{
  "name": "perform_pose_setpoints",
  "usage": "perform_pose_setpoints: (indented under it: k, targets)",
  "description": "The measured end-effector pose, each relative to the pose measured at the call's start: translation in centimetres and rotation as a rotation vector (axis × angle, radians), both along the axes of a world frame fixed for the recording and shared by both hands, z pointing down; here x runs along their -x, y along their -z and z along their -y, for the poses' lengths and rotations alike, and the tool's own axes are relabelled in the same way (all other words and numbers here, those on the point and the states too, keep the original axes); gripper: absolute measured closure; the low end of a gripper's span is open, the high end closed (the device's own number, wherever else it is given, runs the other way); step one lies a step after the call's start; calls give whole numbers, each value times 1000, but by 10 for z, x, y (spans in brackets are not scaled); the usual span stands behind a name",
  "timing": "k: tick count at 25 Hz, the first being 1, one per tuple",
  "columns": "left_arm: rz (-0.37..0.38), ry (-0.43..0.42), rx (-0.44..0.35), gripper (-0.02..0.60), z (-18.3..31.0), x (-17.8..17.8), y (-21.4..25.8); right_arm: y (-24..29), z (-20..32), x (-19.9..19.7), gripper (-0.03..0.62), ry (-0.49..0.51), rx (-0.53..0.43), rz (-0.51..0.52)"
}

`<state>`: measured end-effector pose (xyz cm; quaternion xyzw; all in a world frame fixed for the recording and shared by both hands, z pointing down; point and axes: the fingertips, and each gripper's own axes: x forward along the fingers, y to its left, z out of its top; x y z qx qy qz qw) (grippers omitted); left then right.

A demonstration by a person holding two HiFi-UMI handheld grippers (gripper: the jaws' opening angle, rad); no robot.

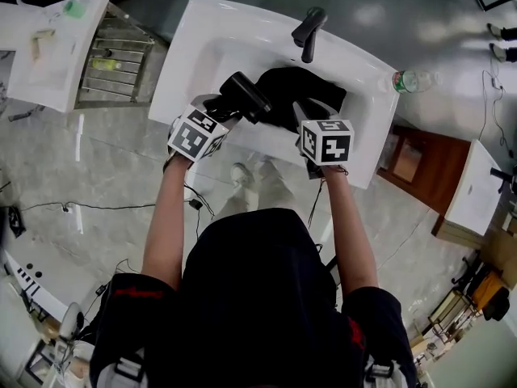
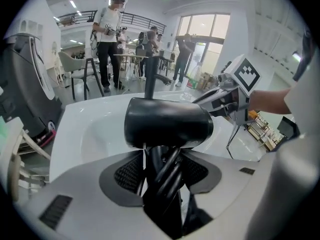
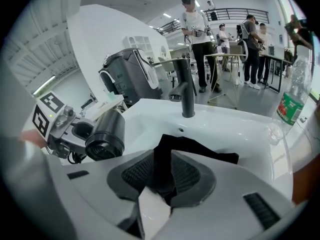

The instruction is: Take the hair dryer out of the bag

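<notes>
Rack (image 1: 121, 55) w/ bottles far left, beside the white sink (image 1: 202, 31). My left gripper (image 2: 162, 171) is clamped on the hair dryer (image 2: 167, 121) by its handle, cord wound round it. The dryer's up over the basin, out of the bag (image 1: 303, 91) and left of it. Black faucet (image 1: 308, 31) behind. My right gripper (image 3: 164, 176) pads are easing apart w/ bag cloth between them; bag's opening is lost in the folds. Water bottle (image 1: 412, 81) on the rim, far right.

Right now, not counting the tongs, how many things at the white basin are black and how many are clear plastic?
Black: 3 (hair dryer, bag, faucet)
Clear plastic: 1 (water bottle)
Total: 4
</notes>
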<state>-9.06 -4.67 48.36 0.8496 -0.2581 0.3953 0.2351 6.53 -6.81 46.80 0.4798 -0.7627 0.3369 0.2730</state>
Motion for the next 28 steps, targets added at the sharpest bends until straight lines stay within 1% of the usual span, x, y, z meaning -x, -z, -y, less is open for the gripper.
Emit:
perform_pose_setpoints:
  k: [3, 7, 10, 17, 28]
  targets:
    - [-34, 32, -44, 364, 2, 1, 15, 12, 1, 4, 494, -10, -28, 3]
    - [-93, 66, -77, 364, -2, 0, 35, 32, -2, 6, 494, -22, -68, 5]
    - [-98, 80, -126, 364, -4, 2, 51, 52, -4, 8, 496, -27, -111, 14]
    - [-110, 127, -240, 364, -16, 14, 101, 101, -18, 16, 536, -44, -205, 35]
    - [-178, 201, -392, 364, -36, 29, 187, 194, -44, 47, 559, -38, -418, 40]
